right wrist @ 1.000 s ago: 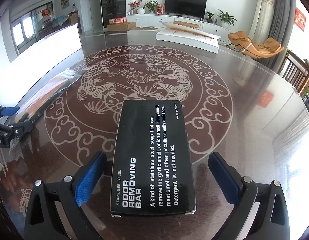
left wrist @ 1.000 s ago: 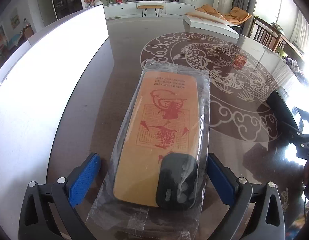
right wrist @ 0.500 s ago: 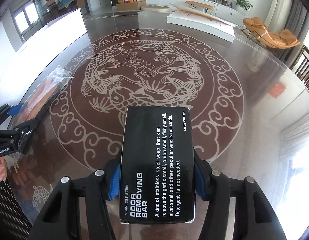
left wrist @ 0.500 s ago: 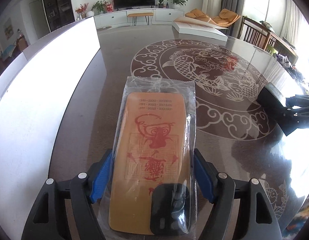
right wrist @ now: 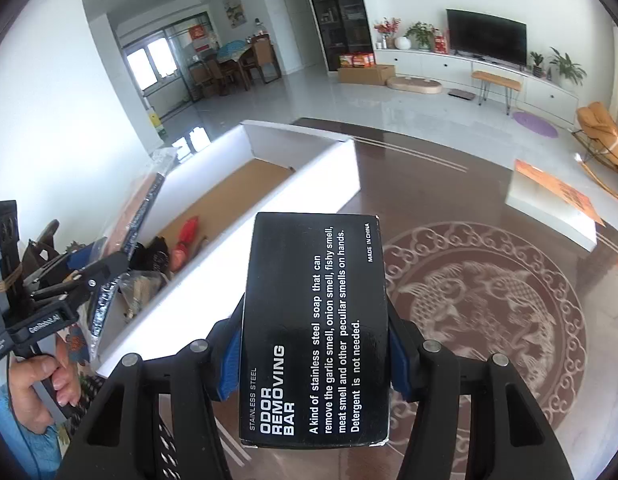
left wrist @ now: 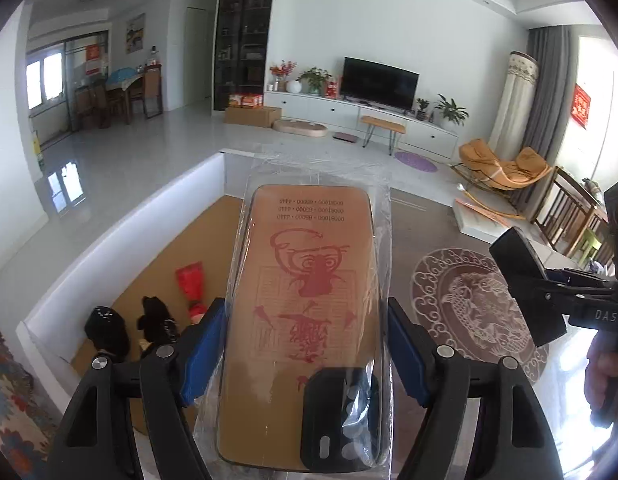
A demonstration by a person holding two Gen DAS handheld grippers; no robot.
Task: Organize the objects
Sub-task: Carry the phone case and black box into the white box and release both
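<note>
L gripper has its blue pads pressed onto both long sides of the phone case pack, a tan case w/ red print sealed in a clear plastic sleeve; it's held up in the air, over the near wall of the white box. Long axis of the pack runs straight out along the fingers, away from the cam; black camera-cutout end sits nearest the lens, the end w/ rows of small digits points toward the far room, printed face up. R gripper is clamped the same way on the black soap box, pads tight on its two long sides, also lifted off the table. Its long axis likewise runs fwd along the fingers, "ODOR REMOVING BAR" end close to the cam, "MADE IN CHINA" corner at the far end, white text reading sideways, lettered face up. From the R cam the soap box hangs beside the white box's right wall, above the table's carp medallion. Inside the white box, on its brown floor: a red item and a dark item, too small to ID. The L hand shows at the R cam's left edge, gripping its handle
</note>
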